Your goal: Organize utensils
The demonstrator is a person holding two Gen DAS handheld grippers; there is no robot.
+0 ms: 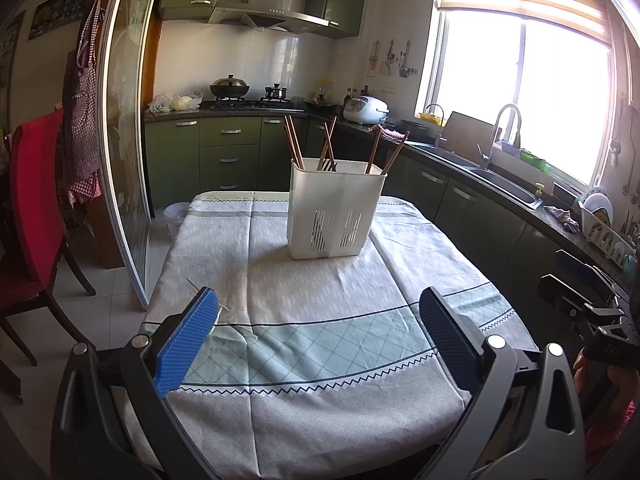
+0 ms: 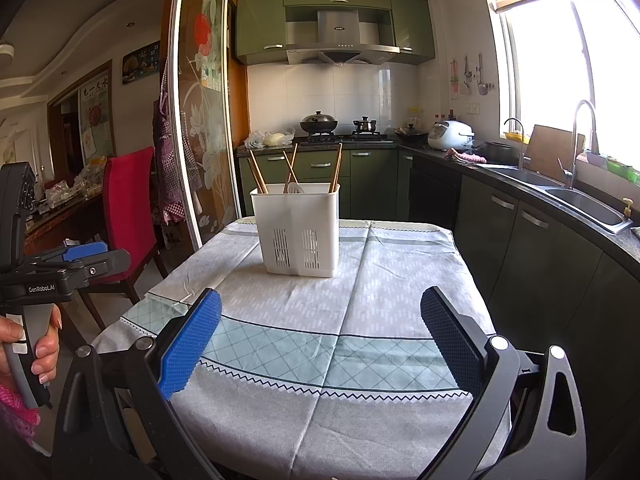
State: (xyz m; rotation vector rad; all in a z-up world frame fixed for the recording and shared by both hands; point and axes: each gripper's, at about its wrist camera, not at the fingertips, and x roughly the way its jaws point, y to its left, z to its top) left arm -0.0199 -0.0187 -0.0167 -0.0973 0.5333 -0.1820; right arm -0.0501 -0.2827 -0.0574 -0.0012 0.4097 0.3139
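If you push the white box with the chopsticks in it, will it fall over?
Probably it tips: the white utensil holder is tall, looks like light plastic, and sits on a cloth that could bunch. The chopsticks lean loosely, so they would likely rattle and shift.

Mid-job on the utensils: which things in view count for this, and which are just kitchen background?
For the job:
white utensil holder on the table
chopsticks standing in it
left gripper, open
right gripper, open

Background:
rice cooker
wok on the stove
red chair
sink
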